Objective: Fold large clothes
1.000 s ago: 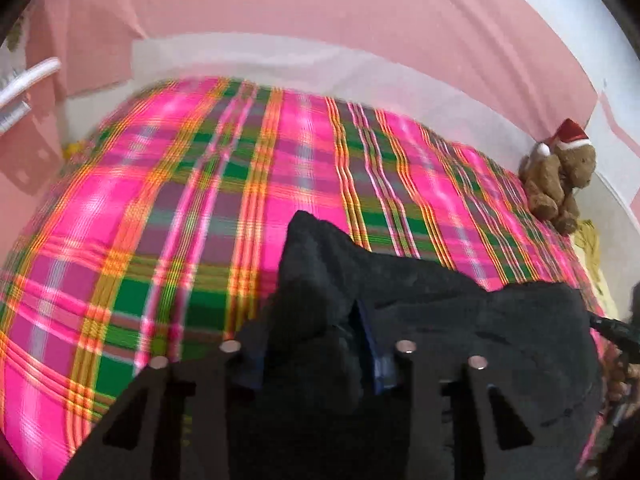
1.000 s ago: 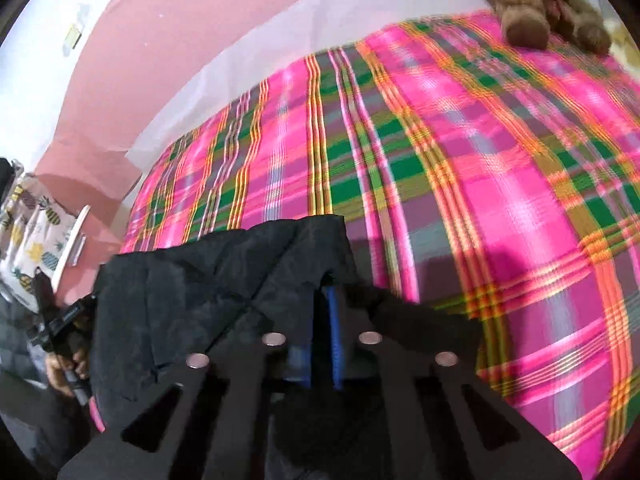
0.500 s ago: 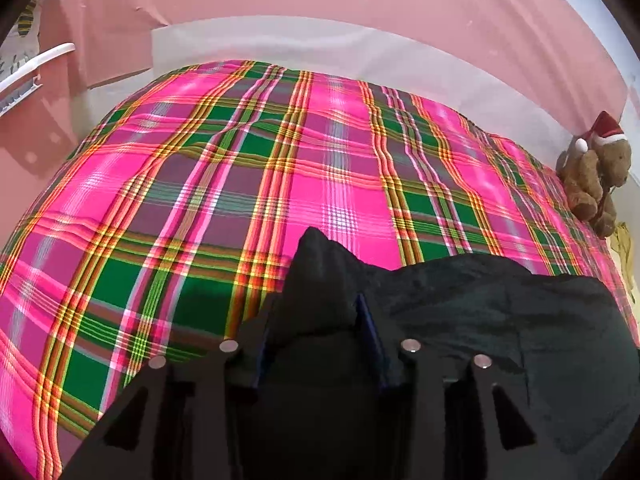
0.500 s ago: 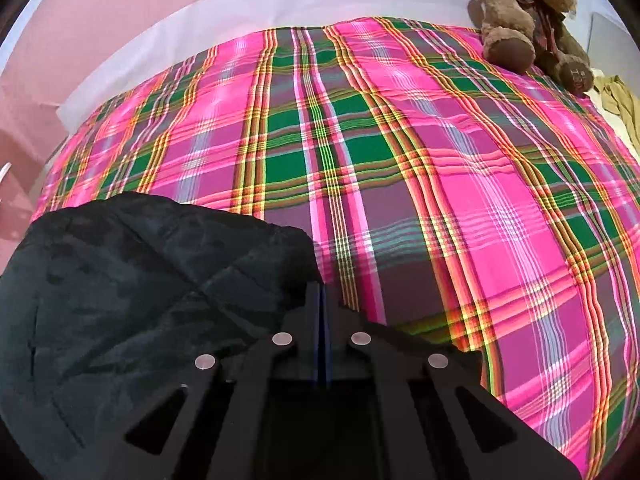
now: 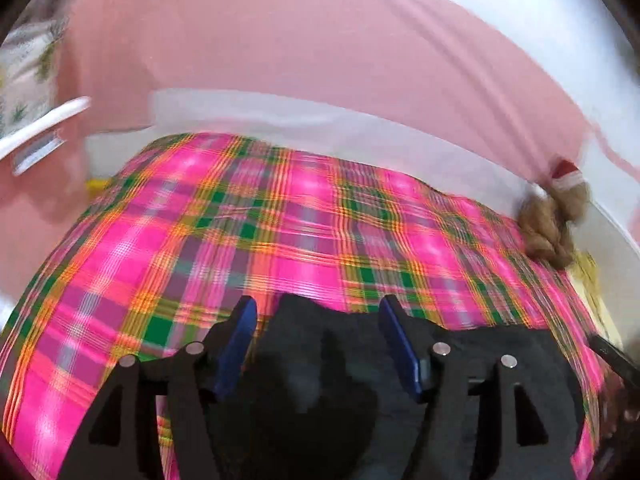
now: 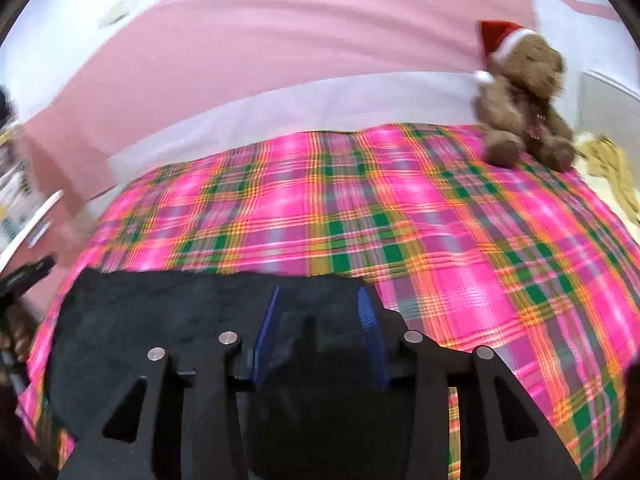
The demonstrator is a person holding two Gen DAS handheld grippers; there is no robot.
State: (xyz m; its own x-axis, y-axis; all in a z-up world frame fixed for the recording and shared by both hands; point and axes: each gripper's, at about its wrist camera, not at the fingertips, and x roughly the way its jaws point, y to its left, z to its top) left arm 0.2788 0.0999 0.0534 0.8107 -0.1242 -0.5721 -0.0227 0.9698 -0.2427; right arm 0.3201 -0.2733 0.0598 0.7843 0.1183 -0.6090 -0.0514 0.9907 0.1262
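Observation:
A black garment [image 5: 480,364] lies flat on the near part of the pink plaid bedspread [image 5: 280,240]. My left gripper [image 5: 318,312] is open, its blue-padded jaws standing either side of the garment's left corner, not gripping it. In the right wrist view the same garment [image 6: 160,312] spreads to the left, and my right gripper [image 6: 320,300] is open above its right corner. The bedspread [image 6: 460,248] stretches beyond. Both views are motion-blurred.
A brown teddy bear with a red Santa hat [image 6: 524,96] sits at the far right corner of the bed, also in the left wrist view [image 5: 556,216]. A yellowish cloth [image 6: 612,168] lies beside it. A pink and white wall [image 5: 320,60] backs the bed.
Both grippers have opened and let go of the black garment, which now lies flat on the bedspread. Both cameras have tilted up toward the wall.

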